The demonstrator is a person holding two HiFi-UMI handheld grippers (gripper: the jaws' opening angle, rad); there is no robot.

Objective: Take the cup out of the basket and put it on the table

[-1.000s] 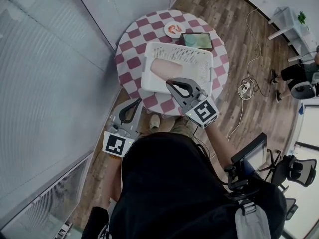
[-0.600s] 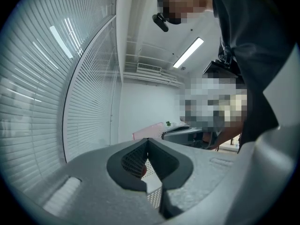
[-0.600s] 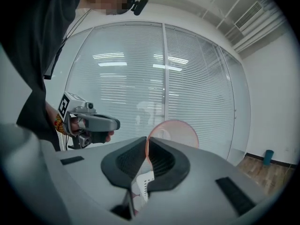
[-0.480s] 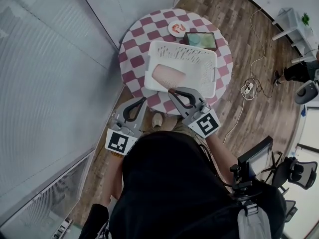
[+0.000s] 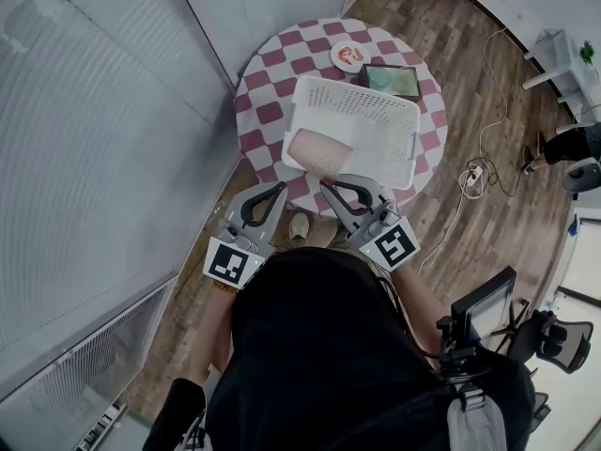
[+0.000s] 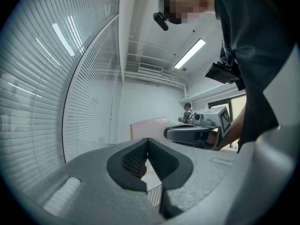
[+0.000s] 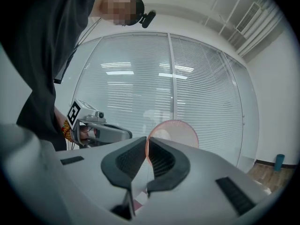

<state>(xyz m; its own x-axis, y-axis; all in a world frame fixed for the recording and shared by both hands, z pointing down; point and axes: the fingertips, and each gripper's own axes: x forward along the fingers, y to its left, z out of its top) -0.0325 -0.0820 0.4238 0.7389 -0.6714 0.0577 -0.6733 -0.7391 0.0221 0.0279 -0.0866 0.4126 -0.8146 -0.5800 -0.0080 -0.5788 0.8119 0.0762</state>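
- Cup (image 5: 320,152) is in the near-left corner of the basket (image 5: 401,141), which stands on the checkered surface (image 5: 268,92). Not out yet.
- Right tongs (image 5: 326,185) are at the basket's near edge, nearly closed with only a thin gap. In the right gripper view I read them as pinching the cup's rim wall.
- Left tongs (image 5: 281,187) are closed tip to tip with nothing in them, off the surface's near edge, near the right tongs.
- Progress, my call: grasp made, so early stage. Left to do: lift clear of the basket wall, carry to bare surface, set down, release.
- The cup lies on its side, long axis roughly level, running from the near edge into the basket. The round open end faces the right tongs and me; the closed end points away.
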